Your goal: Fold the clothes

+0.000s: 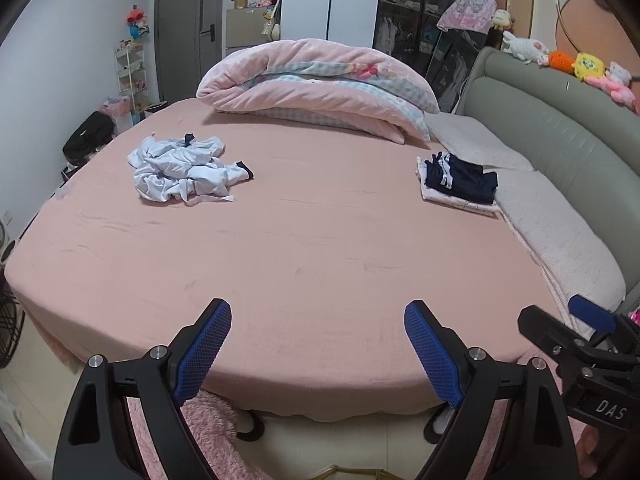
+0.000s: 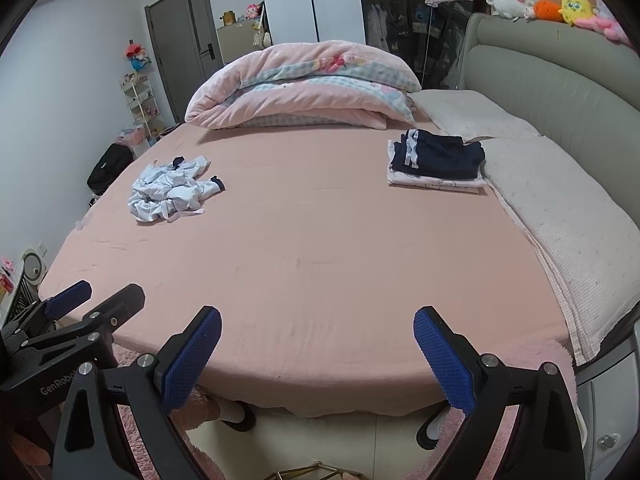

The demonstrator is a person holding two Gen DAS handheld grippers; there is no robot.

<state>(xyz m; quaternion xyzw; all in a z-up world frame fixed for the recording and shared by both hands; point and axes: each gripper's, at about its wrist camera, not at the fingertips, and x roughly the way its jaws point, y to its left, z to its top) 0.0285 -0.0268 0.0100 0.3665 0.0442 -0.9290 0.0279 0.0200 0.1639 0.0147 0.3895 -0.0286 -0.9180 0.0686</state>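
So the biggest thing here is the bed (image 1: pixel 320 248), covered in a plain pink sheet, with a grey padded headboard (image 1: pixel 560 128) curving along its right side. At the far end of the bed sits a big rolled-up pink duvet (image 1: pixel 316 80) with a checked, cartoon-print underside. Along the headboard side lie pale pillows (image 1: pixel 552 232), end to end.

Clothes-wise: there's a crumpled heap of light blue clothes (image 1: pixel 184 172) with navy cuffs on the far left part of the sheet, totally unfolded, a loose strap trailing out of it toward the camera. Well apart from it, over on the right and just beside the pillows, is a neat folded stack (image 1: pixel 458 184), with a navy piece with white trim on top and a pale pink one underneath.

Both claws hover over the near edge of the bed, side by side, nowhere near either pile. The left claw (image 1: pixel 318 356) is spread wide with its blue ribbed pads (image 1: pixel 204 352) holding nothing. Same deal for the right claw (image 2: pixel 318 360): wide apart, empty.

A row of plush toys (image 1: pixel 580 68) lines the top of the headboard.
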